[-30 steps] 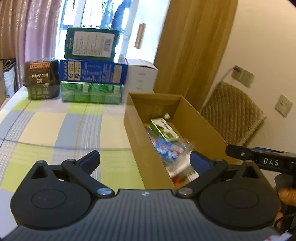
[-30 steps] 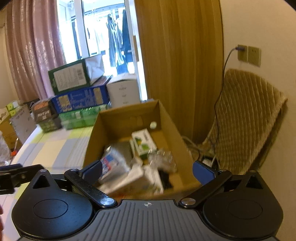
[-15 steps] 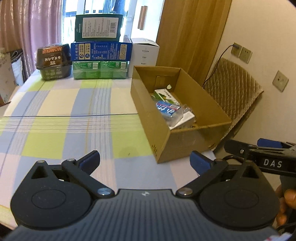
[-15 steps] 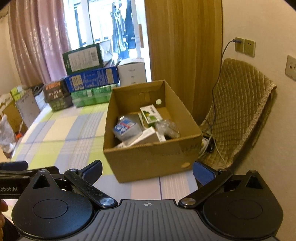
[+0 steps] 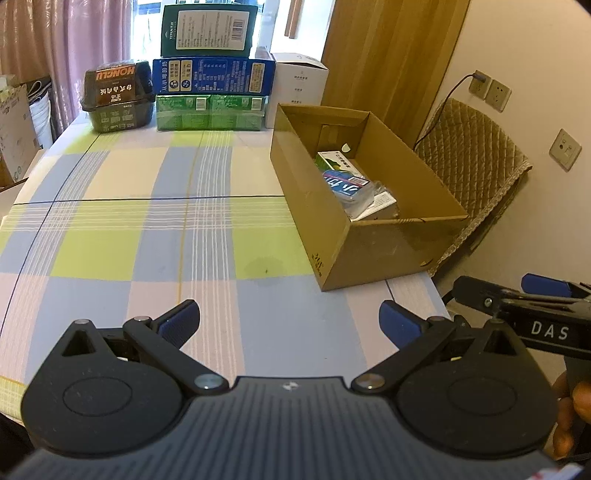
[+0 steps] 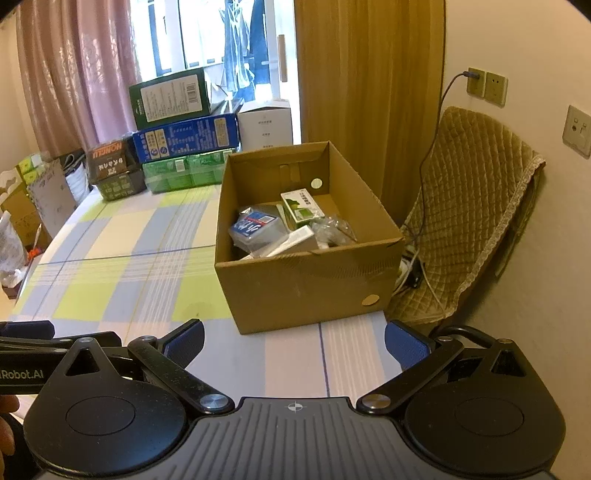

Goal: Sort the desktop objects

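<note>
An open cardboard box (image 5: 384,251) (image 6: 306,280) stands on the right side of the checked tablecloth (image 5: 147,221). Inside it lie a green-and-white carton (image 6: 301,206), a blue-labelled packet (image 6: 256,227), a white carton (image 6: 291,243) and crumpled clear plastic (image 6: 332,230). My left gripper (image 5: 290,325) hangs open and empty over the table's near edge, well short of the box. The right gripper (image 6: 293,341) is open and empty too, just in front of the box's near wall. In the left wrist view the right gripper shows at the far right edge.
At the table's far end are stacked cartons: green (image 5: 208,27) on blue (image 5: 214,75) on a green pack (image 5: 210,112), a dark tub (image 5: 118,96) to the left, a white box (image 5: 301,79) to the right. A quilted chair (image 6: 469,206) and cable stand right of the table.
Both grippers have pulled back toward the near edge, away from the box; the box now looks smaller and whole in both views. Both stay open and empty.
</note>
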Demonstrator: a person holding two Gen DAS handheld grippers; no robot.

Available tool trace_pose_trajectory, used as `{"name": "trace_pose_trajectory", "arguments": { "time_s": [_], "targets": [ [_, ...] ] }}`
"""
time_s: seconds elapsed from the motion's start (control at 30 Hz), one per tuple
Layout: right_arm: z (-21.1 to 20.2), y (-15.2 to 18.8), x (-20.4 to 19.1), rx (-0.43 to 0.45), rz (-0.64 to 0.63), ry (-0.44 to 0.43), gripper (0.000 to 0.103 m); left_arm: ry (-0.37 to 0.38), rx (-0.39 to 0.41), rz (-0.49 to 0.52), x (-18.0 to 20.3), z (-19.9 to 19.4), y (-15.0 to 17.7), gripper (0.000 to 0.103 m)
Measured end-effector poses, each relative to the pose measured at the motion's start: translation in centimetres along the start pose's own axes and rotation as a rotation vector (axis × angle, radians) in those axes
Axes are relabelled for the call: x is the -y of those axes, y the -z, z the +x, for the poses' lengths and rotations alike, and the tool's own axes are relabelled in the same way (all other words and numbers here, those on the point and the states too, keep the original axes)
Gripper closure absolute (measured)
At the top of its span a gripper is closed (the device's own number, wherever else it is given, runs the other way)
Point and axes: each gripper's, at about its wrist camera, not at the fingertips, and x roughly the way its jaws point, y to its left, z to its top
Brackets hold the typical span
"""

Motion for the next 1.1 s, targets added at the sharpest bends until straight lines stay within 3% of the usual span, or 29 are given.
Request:
{"name": "trace_pose_trajectory", "arguments": {
  "time_s": [0.1,1.1],
  "targets": [
    [0.1,-0.1,0.0,0.002,-0.003,0.003,0.002,0.034,-0.005,-0.016,-0.1,0.1,-0.1,0.002],
    [-0.2,0.1,1.2,0.002,0.010,0.026,0.002,0.002,0.018,0.050,1.6,0.4,-0.4,0.001]
  ]
}}
